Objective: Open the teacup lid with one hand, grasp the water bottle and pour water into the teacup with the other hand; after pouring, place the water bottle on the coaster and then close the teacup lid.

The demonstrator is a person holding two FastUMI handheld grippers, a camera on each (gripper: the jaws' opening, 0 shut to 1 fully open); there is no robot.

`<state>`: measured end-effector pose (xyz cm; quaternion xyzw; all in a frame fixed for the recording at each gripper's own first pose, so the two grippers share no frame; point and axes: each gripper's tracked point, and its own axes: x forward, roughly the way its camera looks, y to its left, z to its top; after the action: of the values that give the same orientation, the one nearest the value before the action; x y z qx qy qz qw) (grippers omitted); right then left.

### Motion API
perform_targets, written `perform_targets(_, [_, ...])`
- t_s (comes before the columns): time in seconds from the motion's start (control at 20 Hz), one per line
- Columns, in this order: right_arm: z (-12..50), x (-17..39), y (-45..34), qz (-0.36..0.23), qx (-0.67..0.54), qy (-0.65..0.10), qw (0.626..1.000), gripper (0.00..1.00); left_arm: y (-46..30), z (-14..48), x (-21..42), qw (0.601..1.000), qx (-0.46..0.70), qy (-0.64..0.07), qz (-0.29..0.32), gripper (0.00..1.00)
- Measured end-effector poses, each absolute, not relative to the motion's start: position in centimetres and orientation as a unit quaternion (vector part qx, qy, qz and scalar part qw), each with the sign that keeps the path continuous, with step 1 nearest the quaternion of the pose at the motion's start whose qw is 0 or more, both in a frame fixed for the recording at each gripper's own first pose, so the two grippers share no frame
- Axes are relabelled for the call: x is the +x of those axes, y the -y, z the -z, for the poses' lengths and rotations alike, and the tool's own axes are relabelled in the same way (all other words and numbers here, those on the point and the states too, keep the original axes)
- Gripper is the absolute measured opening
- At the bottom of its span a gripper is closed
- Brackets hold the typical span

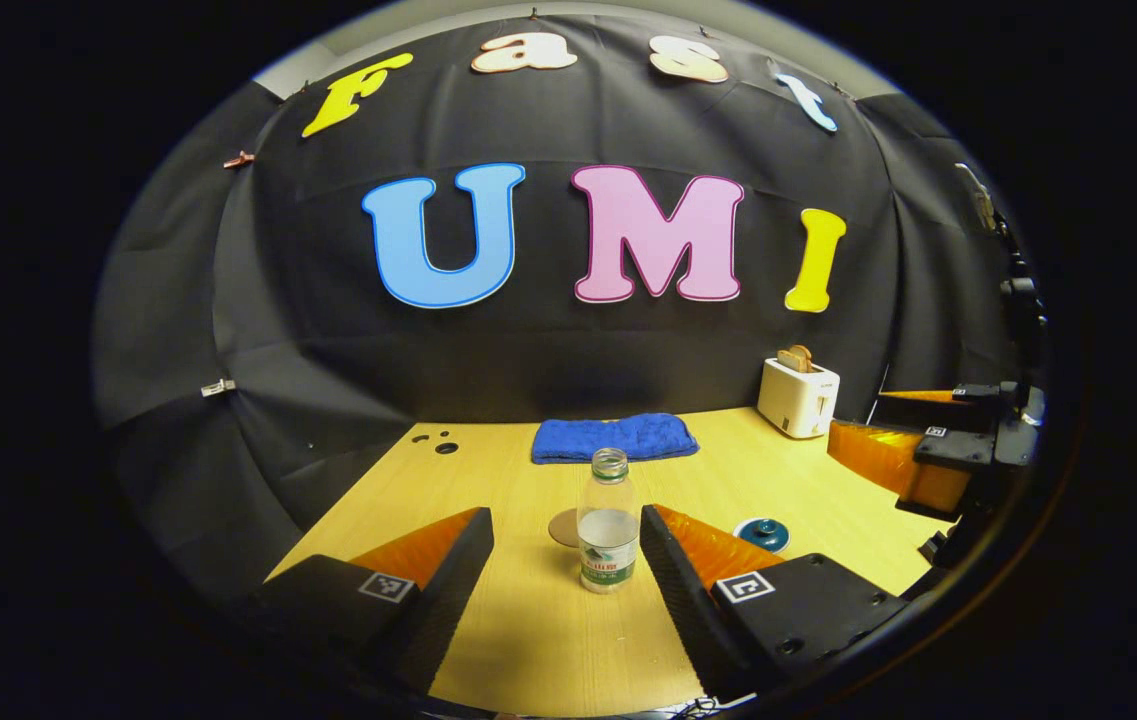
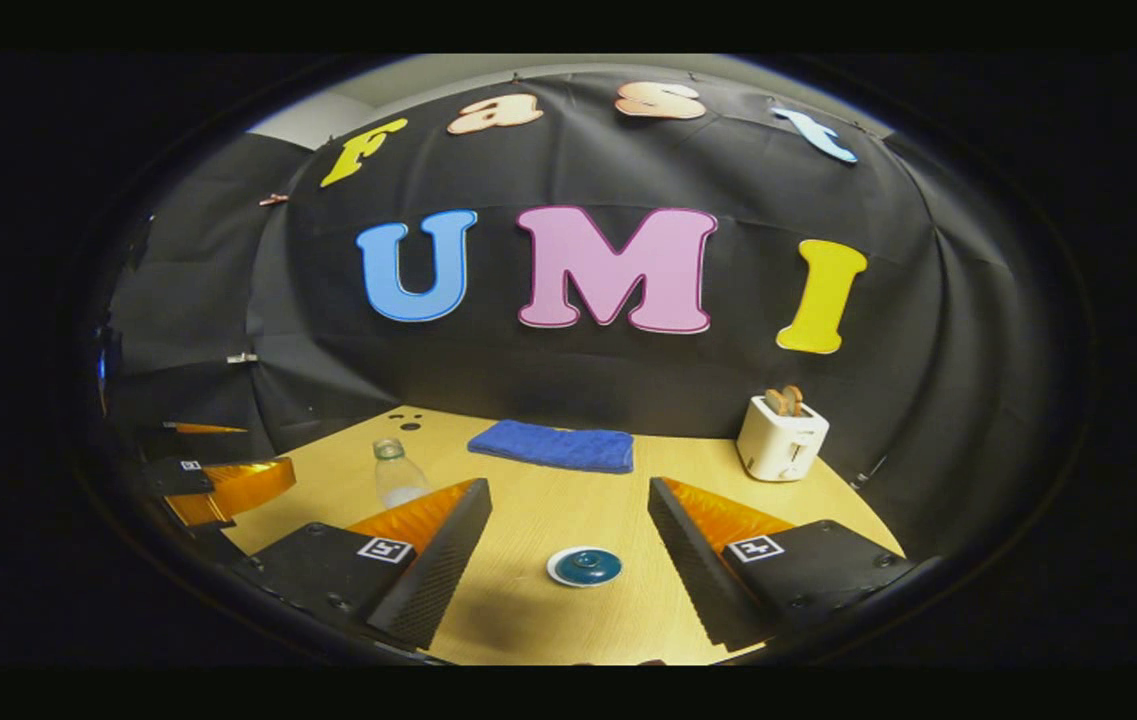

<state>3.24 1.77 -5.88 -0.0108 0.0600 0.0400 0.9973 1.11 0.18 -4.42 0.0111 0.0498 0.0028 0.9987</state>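
Opening step pending: both claws spread wide, empty. Right claw [image 2: 568, 555] must descend onto teal-lidded teacup [image 2: 584, 566]; left claw [image 1: 566, 565] frames clear plastic water bottle [image 1: 608, 525].

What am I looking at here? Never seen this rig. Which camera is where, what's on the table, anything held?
No robot arm: a person holds one two-finger gripper per hand, with a fisheye camera riding on each. In the left gripper view, the left gripper stands open around the uncapped water bottle, not touching it. In the right gripper view, the right gripper is open above the lidded teacup. The wooden table also carries a round coaster, a blue towel and a white toaster. Nothing is held.
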Motion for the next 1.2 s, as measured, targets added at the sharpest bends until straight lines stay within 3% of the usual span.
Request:
perform_targets(0.45, [13.2,7.7,-0.7,-0.023,-0.021,-0.122,0.992,0.98,-1.2,9.2,2.5,0.996,0.011,-0.087,-0.022,0.94])
perform_targets(0.65, [17.6,9.7,-1.1,-0.049,-0.049,-0.163,0.984,0.98,-0.9,12.0,3.5,0.993,-0.015,-0.11,-0.025,0.94])
perform_targets(1.2, [21.7,12.7,-0.1,-0.031,-0.055,-0.178,0.982,0.97,-1.3,14.5,3.6,0.991,-0.029,-0.127,-0.035,0.94])
